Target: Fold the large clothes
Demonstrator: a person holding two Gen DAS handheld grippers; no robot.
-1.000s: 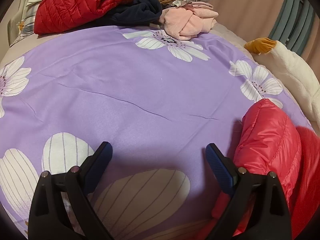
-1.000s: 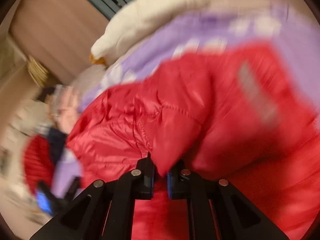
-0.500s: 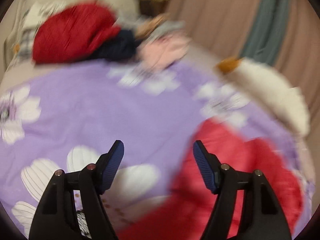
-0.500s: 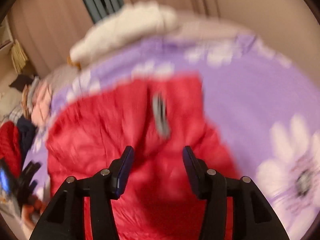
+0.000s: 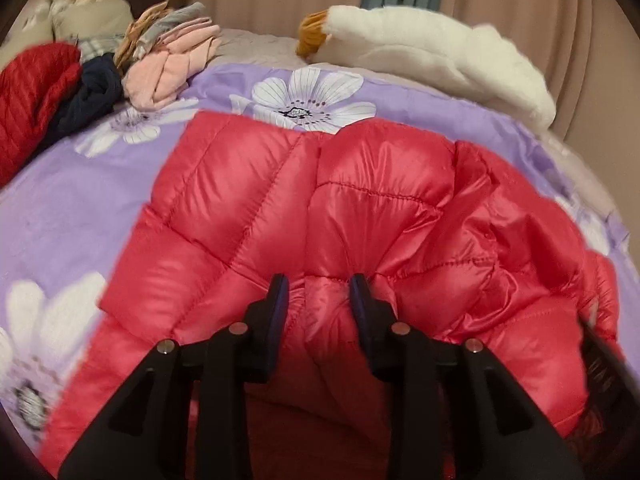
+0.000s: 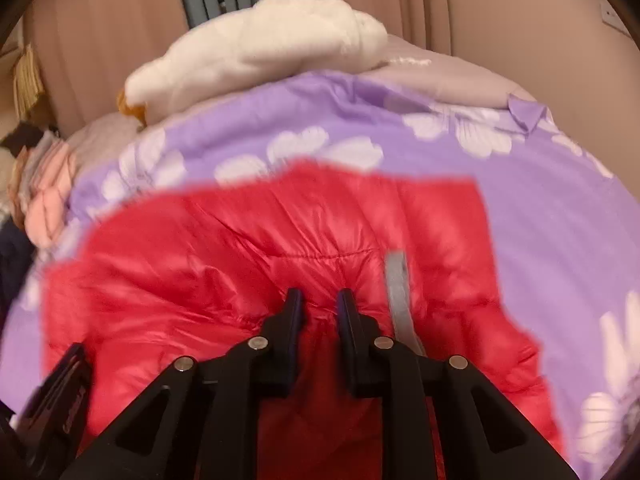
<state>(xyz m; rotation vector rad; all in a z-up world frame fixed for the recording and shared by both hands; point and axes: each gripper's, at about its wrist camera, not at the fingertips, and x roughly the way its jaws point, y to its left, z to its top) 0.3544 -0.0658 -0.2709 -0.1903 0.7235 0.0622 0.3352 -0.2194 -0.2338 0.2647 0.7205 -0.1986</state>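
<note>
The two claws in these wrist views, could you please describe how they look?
Both the left claw and the right claw are matte black plastic, each with two angular arms with cut-outs that taper to flat fingers. Small silver pins mark the joints. The pads on the inner faces look dark blue. No cables or sleeves are visible.

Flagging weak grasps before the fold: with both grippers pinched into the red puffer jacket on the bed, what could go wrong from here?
The left gripper and right gripper each pinch only a small pucker of the glossy jacket, so the fabric may slip out when lifted. The grips also sit close together, so the loose sides could sag and fold unevenly.
</note>
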